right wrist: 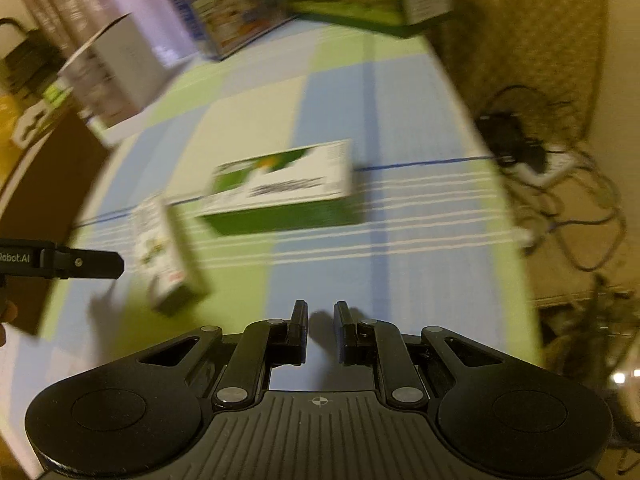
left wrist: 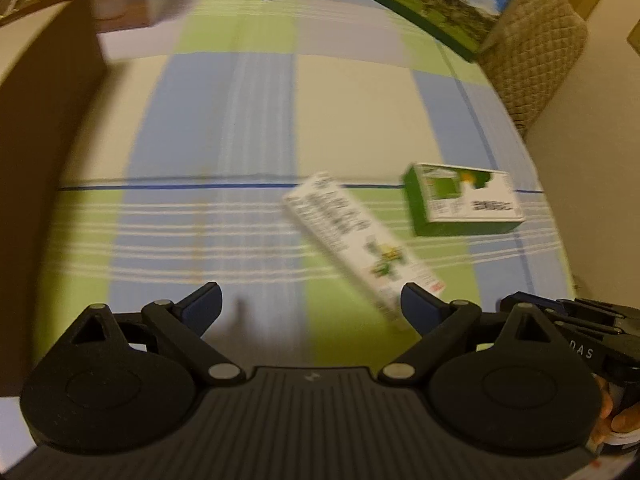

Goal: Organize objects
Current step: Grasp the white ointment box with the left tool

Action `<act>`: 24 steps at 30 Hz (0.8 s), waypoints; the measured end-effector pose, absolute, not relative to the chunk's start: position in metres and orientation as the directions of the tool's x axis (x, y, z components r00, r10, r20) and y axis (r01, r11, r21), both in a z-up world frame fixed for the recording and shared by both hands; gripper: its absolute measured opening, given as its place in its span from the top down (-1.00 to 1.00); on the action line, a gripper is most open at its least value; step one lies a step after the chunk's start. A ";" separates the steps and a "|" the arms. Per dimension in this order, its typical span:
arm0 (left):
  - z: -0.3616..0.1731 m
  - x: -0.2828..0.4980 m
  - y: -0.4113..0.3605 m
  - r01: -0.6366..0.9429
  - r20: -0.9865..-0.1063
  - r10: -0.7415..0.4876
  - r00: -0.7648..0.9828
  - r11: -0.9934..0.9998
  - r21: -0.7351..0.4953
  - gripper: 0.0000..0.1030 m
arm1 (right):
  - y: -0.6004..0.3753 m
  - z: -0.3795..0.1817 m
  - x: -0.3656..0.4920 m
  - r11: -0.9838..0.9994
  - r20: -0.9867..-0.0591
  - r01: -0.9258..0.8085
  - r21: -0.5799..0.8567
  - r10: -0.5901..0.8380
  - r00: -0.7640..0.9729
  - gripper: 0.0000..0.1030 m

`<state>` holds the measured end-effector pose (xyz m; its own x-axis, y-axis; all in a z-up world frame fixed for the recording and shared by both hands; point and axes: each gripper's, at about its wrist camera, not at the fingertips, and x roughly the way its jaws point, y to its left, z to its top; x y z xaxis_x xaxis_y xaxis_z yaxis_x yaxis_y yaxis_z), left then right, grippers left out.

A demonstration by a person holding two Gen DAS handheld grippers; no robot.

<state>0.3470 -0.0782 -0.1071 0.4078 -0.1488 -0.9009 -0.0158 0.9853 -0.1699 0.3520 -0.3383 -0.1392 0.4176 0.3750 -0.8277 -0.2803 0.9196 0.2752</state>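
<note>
My left gripper (left wrist: 311, 307) is matt black plastic with a ribbed top plate and dull metal pivot pins; its blue pads (left wrist: 202, 306) look smooth and rubbery. My right gripper (right wrist: 321, 330) has the same matt plastic and grey pins. The checked tablecloth (left wrist: 240, 128) beneath me is woven cloth, flat and unglossy. At two o'clock the green box (left wrist: 460, 200) is printed cardboard, probably slightly satin, though blur hides it. The long white carton (left wrist: 360, 244) is printed card too. At one o'clock, the chair back (left wrist: 536, 52) wears quilted beige fabric.
</note>
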 end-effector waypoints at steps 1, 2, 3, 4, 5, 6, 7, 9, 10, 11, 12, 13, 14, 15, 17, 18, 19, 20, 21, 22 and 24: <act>-0.110 0.352 -0.085 -0.010 -0.900 -0.160 0.405 0.984 -0.180 -0.84 | -0.344 -0.138 0.354 0.925 -0.829 -0.268 0.268 0.363 0.425 0.79; -0.113 0.356 -0.091 -0.006 -0.900 -0.172 0.400 0.982 -0.190 -0.84 | -0.351 -0.137 0.357 0.931 -0.830 -0.255 0.261 0.351 0.433 0.78; -0.116 0.360 -0.096 -0.005 -0.901 -0.181 0.394 0.980 -0.198 -0.84 | -0.356 -0.136 0.359 0.935 -0.830 -0.247 0.254 0.342 0.440 0.78; -0.119 0.364 -0.101 -0.002 -0.901 -0.191 0.389 0.978 -0.208 -0.84 | -0.362 -0.133 0.362 0.939 -0.829 -0.241 0.247 0.333 0.449 0.78; -0.121 0.368 -0.106 0.001 -0.900 -0.199 0.387 0.976 -0.216 -0.84 | -0.365 -0.132 0.364 0.940 -0.827 -0.240 0.241 0.328 0.456 0.77; -0.125 0.372 -0.110 -0.004 -0.903 -0.196 0.382 0.977 -0.213 -0.84 | -0.368 -0.130 0.367 0.941 -0.826 -0.243 0.236 0.326 0.460 0.76; -0.129 0.375 -0.112 -0.010 -0.908 -0.185 0.376 0.979 -0.203 -0.84 | -0.369 -0.127 0.372 0.940 -0.824 -0.250 0.232 0.326 0.464 0.70; -0.136 0.380 -0.114 -0.018 -0.914 -0.155 0.376 0.985 -0.174 -0.80 | -0.370 -0.123 0.381 0.939 -0.815 -0.263 0.220 0.325 0.479 0.44; -0.139 0.381 -0.113 -0.024 -0.917 -0.133 0.375 0.988 -0.153 -0.78 | -0.370 -0.121 0.385 0.938 -0.808 -0.269 0.217 0.327 0.491 0.29; -0.143 0.382 -0.109 -0.033 -0.918 -0.124 0.376 0.989 -0.147 -0.76 | -0.368 -0.118 0.392 0.936 -0.797 -0.276 0.220 0.336 0.502 0.27; -0.144 0.382 -0.106 -0.039 -0.915 -0.119 0.385 0.989 -0.145 -0.68 | -0.366 -0.115 0.398 0.931 -0.785 -0.284 0.228 0.348 0.512 0.27; -0.143 0.382 -0.102 -0.043 -0.910 -0.098 0.403 0.991 -0.126 -0.60 | -0.363 -0.114 0.405 0.927 -0.774 -0.293 0.234 0.360 0.521 0.27; -0.142 0.382 -0.100 -0.039 -0.908 -0.084 0.411 0.993 -0.109 -0.41 | -0.359 -0.112 0.411 0.923 -0.763 -0.302 0.238 0.370 0.530 0.27; -0.142 0.383 -0.097 -0.034 -0.905 -0.067 0.420 0.995 -0.090 -0.20 | -0.355 -0.111 0.417 0.917 -0.751 -0.315 0.243 0.384 0.537 0.27; -0.141 0.383 -0.089 -0.031 -0.899 -0.047 0.435 0.997 -0.067 0.12 | -0.342 -0.110 0.432 0.901 -0.735 -0.349 0.258 0.417 0.534 0.27; -0.140 0.384 -0.085 -0.029 -0.897 -0.038 0.440 0.998 -0.057 0.28 | -0.336 -0.112 0.440 0.892 -0.732 -0.364 0.269 0.435 0.524 0.27; -0.140 0.383 -0.081 -0.029 -0.897 -0.029 0.441 0.998 -0.047 0.35 | -0.330 -0.115 0.447 0.884 -0.730 -0.374 0.280 0.449 0.515 0.27; -0.139 0.383 -0.077 -0.034 -0.897 -0.021 0.441 0.999 -0.040 0.35 | -0.325 -0.118 0.453 0.878 -0.729 -0.381 0.290 0.460 0.506 0.28; -0.139 0.382 -0.072 -0.040 -0.897 -0.016 0.441 0.998 -0.038 0.35 | -0.319 -0.122 0.460 0.872 -0.733 -0.388 0.298 0.469 0.492 0.28; -0.139 0.380 -0.068 -0.047 -0.897 -0.010 0.441 0.998 -0.034 0.35 | -0.315 -0.127 0.464 0.870 -0.740 -0.392 0.300 0.471 0.479 0.28; -0.138 0.374 -0.061 -0.059 -0.898 0.007 0.439 0.998 -0.021 0.35 | -0.310 -0.135 0.471 0.867 -0.760 -0.399 0.298 0.469 0.451 0.29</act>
